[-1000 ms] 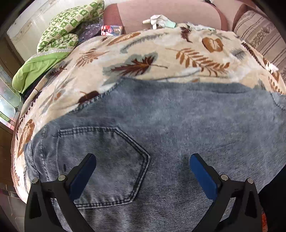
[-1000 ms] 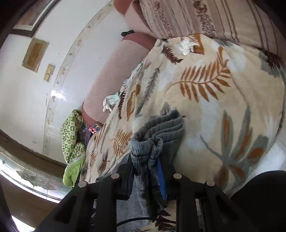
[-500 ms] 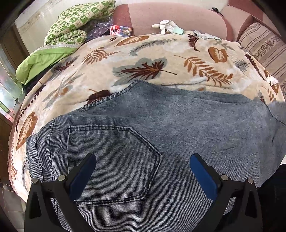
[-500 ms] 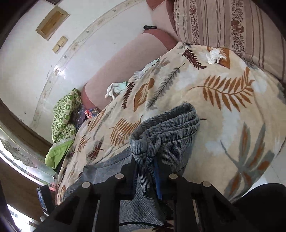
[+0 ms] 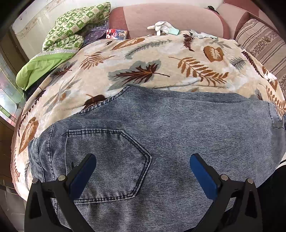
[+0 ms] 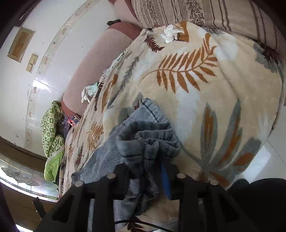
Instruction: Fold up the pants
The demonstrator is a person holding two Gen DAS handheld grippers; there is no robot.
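Blue denim pants [image 5: 169, 135] lie spread on a leaf-print blanket [image 5: 143, 58], back pocket facing up. My left gripper [image 5: 143, 166] is open and hovers just above the pocket and seat area, holding nothing. In the right wrist view my right gripper [image 6: 148, 169] is shut on a bunched end of the pants [image 6: 143, 135], which is lifted a little off the blanket [image 6: 205, 89]. The rest of the pants trails off to the left under the fingers.
A green patterned quilt [image 5: 75, 30] and a small red packet [image 5: 116, 33] lie at the back left. White gloves [image 5: 162, 26] rest against the pink sofa back [image 5: 169, 16]. A striped cushion [image 5: 262, 42] is at the right. A crumpled white tissue [image 6: 170, 33] lies on the blanket.
The left gripper has drawn back and up, so more of the pants and blanket shows. The right gripper has tilted and shifted with the bunched denim still held.
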